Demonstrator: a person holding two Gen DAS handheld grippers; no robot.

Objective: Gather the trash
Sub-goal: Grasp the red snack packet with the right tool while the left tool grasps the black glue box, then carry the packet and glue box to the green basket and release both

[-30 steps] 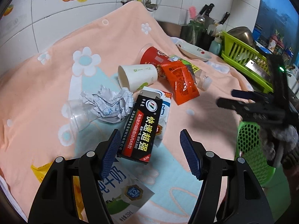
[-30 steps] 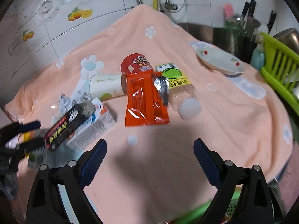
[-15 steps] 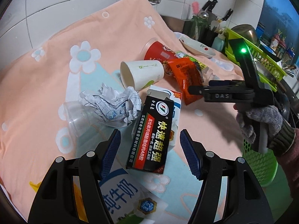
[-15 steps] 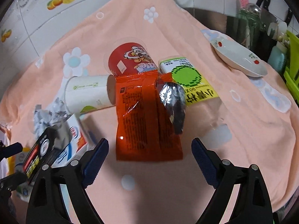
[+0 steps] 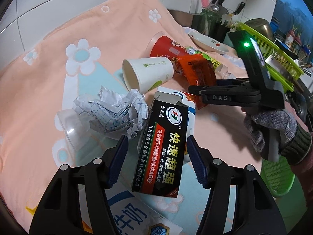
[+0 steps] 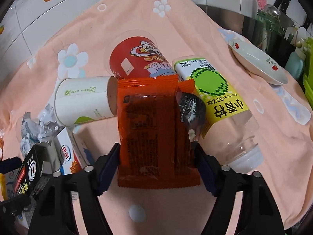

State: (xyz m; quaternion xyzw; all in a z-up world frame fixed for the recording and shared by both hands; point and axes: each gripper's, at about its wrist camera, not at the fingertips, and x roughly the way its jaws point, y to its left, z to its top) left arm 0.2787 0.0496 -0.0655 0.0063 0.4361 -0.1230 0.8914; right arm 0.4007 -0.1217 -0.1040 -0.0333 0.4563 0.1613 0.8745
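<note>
Trash lies on a peach floral cloth (image 5: 49, 62). My left gripper (image 5: 156, 156) is open with its fingers either side of a black glue box (image 5: 162, 146). A crumpled paper ball (image 5: 115, 113), a white paper cup (image 5: 148, 74) and a red cup (image 5: 166, 49) lie beyond it. My right gripper (image 6: 157, 164) is open, its fingers flanking the lower end of an orange snack wrapper (image 6: 154, 129). A clear bottle with a green and yellow label (image 6: 221, 105) lies to the wrapper's right. The right gripper also shows in the left wrist view (image 5: 195, 90).
A white dish (image 6: 256, 62) sits at the cloth's far right. A green dish rack (image 5: 273, 52) and a knife holder (image 5: 213, 19) stand behind. A green mesh basket (image 5: 275, 176) sits low at the right. A milk carton (image 5: 129, 213) lies under my left gripper. Tiled wall behind.
Both grippers have moved forward and down. The left now straddles the black box; the right now straddles the orange wrapper's near end.
</note>
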